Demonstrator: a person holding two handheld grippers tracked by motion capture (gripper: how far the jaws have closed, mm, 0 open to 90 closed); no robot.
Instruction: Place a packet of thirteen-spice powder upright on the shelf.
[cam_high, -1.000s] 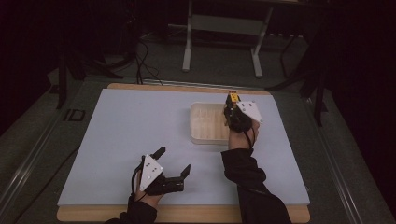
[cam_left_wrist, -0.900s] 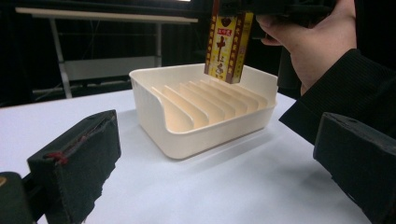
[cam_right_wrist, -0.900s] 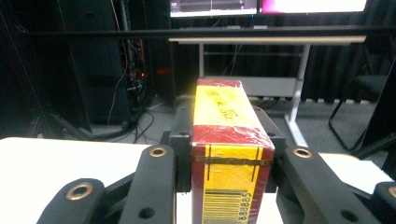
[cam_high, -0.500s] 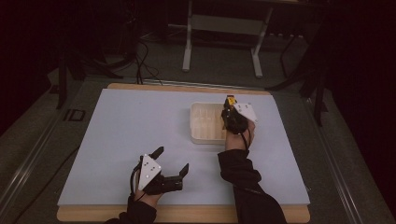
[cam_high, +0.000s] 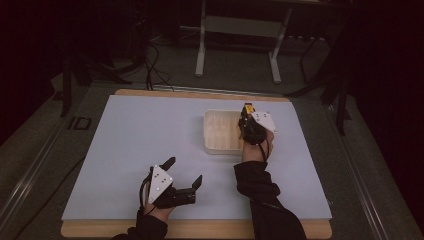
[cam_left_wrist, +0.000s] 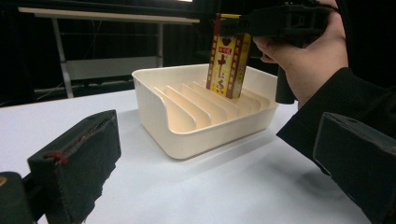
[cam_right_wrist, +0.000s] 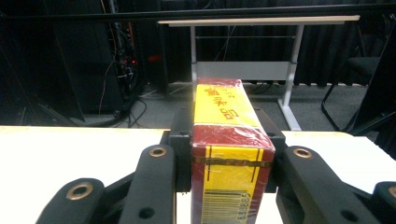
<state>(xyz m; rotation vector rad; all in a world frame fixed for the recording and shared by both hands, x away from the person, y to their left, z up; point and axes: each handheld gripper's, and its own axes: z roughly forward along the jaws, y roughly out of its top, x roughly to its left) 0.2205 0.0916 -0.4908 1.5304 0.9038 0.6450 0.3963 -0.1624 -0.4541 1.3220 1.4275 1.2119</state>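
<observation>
My right gripper (cam_high: 246, 116) is shut on a tall yellow and red box (cam_right_wrist: 227, 154), its jaws pressing both long sides. It holds the box (cam_left_wrist: 229, 63) upright over the cream slotted tray (cam_left_wrist: 187, 135), the lower end down among the dividers near the tray's right side. From above, the box (cam_high: 247, 108) shows just past the tray's (cam_high: 216, 147) right rim. My left gripper (cam_high: 184, 172) rests near the table's front edge, left of the tray, its jaws spread wide with nothing between them. Its black pads (cam_left_wrist: 77, 163) frame the tray.
The pale blue mat (cam_high: 140, 140) covers most of the wooden table. A white-legged desk frame (cam_high: 237, 45) and cables stand on the dark floor beyond the far edge.
The right hand with the box has shifted slightly left over the tray. The left gripper has not moved.
</observation>
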